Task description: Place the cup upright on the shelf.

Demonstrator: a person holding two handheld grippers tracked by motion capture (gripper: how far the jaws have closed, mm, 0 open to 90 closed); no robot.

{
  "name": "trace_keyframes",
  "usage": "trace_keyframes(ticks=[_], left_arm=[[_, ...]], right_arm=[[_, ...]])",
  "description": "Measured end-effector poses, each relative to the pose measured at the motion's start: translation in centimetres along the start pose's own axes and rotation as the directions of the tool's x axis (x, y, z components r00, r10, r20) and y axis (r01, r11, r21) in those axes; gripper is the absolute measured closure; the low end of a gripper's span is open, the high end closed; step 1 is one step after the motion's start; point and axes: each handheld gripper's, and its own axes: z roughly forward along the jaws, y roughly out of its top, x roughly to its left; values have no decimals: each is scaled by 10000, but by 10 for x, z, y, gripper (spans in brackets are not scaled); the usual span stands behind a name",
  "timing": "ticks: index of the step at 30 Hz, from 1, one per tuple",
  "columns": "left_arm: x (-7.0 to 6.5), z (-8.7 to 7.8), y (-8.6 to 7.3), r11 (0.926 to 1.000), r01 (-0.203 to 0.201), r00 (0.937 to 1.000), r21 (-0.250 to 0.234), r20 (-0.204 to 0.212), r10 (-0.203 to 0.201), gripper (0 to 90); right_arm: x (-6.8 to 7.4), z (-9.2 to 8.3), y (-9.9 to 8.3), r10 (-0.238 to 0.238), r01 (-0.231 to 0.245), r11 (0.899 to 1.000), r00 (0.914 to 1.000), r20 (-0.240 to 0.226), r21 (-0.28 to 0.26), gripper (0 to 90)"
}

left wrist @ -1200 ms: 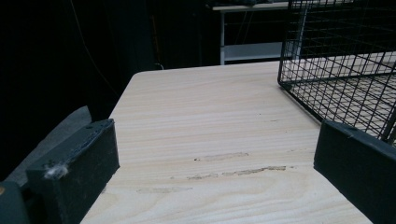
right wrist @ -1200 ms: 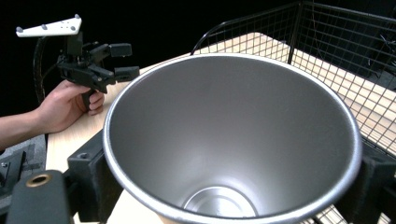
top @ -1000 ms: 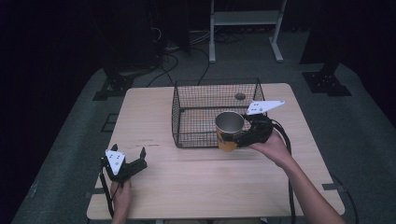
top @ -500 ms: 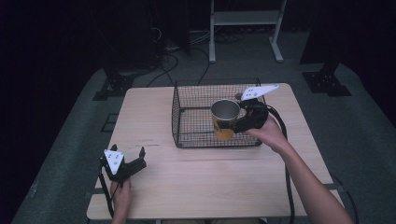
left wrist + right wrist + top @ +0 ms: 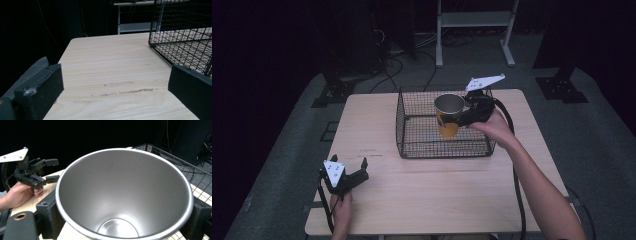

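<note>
A metal cup point(image 5: 448, 112), steel inside and yellow outside, is held upright over the inside of the black wire basket point(image 5: 412, 146). My right gripper point(image 5: 460, 119) is shut on the cup's side, coming in from the right. In the right gripper view the cup's open mouth point(image 5: 125, 195) sits between the two jaws and nothing is inside it. My left gripper point(image 5: 355, 173) rests open at the table's front left, far from the basket. Between its spread jaws lies bare wood, with the basket's corner point(image 5: 185, 30) to the right.
The light wooden table point(image 5: 437, 200) has bare room in front of the basket and to its left. A white metal stand point(image 5: 472, 20) and cables lie on the floor behind the table. The left gripper point(image 5: 53, 170) appears far off in the right gripper view.
My right gripper has carried the cup from the basket's front right corner up and back, so that it now hangs over the basket's inside. The left gripper has not moved.
</note>
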Motion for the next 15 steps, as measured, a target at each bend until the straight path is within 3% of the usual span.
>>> trace_keyframes(ticks=[15], left_arm=[[0,-1,0,10000,-15,10000,-50,36,15,0]], right_arm=[[-25,25,6,20,-29,9999,9967,809,112,118]])
